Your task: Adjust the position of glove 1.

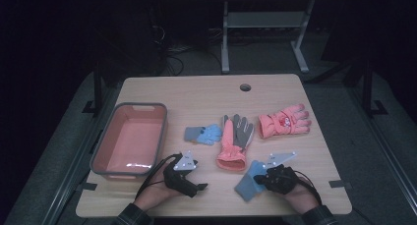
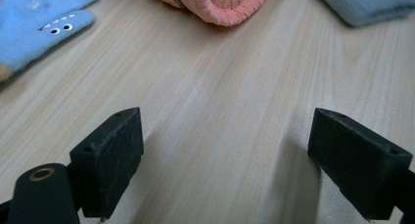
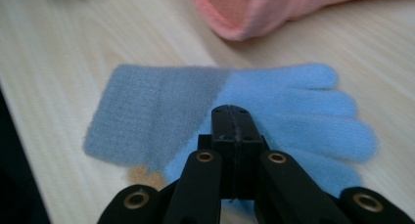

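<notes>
Near table front edge: right tool point(image 3: 234, 117) closed over blue glove point(image 3: 293, 101).

The high camera sits above my side of the table point(image 1: 206, 95), looking forward and down, far enough to take in the whole top and the floor beyond at twelve o'clock. The camera on my left claw point(image 2: 225, 155) rides low, close over the wood, looking along its two spread jaws. The camera on my right claw point(image 3: 234, 121) sits just as near, looking along its closed jaws at the blue glove point(image 3: 274, 111). All three share that blue glove point(image 1: 248, 178) point(image 2: 362, 4) and the coral glove's cuff point(image 1: 231, 161) point(image 2: 220, 4) point(image 3: 244, 13).
</notes>
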A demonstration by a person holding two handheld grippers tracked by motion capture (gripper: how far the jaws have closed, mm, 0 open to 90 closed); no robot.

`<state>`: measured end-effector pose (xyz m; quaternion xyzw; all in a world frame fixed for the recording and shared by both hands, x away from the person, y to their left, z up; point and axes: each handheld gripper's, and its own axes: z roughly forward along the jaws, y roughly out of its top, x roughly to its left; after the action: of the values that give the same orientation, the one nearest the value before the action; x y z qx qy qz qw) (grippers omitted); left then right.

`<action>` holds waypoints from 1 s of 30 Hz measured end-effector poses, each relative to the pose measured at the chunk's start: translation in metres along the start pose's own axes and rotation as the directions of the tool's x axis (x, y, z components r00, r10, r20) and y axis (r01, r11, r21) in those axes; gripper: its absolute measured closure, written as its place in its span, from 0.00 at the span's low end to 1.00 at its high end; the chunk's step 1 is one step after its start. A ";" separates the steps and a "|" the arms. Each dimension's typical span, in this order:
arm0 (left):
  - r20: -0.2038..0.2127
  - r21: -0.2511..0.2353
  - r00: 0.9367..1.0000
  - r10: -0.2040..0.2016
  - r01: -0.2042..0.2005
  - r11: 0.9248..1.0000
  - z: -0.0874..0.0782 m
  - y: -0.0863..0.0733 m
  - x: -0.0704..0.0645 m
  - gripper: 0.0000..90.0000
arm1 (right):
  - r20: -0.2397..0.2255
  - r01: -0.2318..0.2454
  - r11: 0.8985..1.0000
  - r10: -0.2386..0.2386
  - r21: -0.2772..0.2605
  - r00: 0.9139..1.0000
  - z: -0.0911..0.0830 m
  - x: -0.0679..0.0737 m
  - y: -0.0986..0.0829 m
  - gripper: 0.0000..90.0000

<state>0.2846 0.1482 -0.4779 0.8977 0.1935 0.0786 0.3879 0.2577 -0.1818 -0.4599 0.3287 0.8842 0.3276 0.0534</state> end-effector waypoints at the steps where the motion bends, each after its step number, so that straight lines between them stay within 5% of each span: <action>1: 0.000 0.000 1.000 0.000 0.000 1.000 0.000 0.000 0.000 0.14 | 0.000 0.000 1.000 0.000 0.000 1.000 0.000 0.000 0.000 1.00; 9: 0.000 0.000 1.000 0.000 0.000 1.000 0.000 0.000 0.000 0.14 | -0.016 0.028 1.000 -0.028 0.000 0.999 0.005 0.013 0.005 1.00; 16: -0.007 0.003 1.000 -0.002 0.002 1.000 0.001 0.001 0.001 0.14 | 0.021 0.000 0.999 0.001 -0.039 1.000 -0.010 -0.002 -0.001 1.00; 24: -0.018 0.015 1.000 -0.019 0.020 1.000 0.003 0.004 0.000 0.14 | 0.081 -0.060 0.993 0.068 -0.098 0.994 -0.023 -0.034 -0.020 0.76; 25: -0.019 0.017 0.999 -0.026 0.026 1.000 0.003 0.005 -0.001 0.14 | 0.100 -0.067 0.991 0.079 -0.114 0.992 -0.025 -0.041 -0.026 0.62; 30: -0.031 0.042 0.999 -0.036 0.037 0.998 0.003 0.009 -0.001 0.18 | 0.141 -0.099 0.983 0.121 -0.155 0.983 -0.028 -0.055 -0.036 0.42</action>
<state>0.2873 0.1402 -0.4739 0.9007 0.2174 0.0809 0.3673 0.2726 -0.2516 -0.4669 0.3959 0.8315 0.3688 0.1257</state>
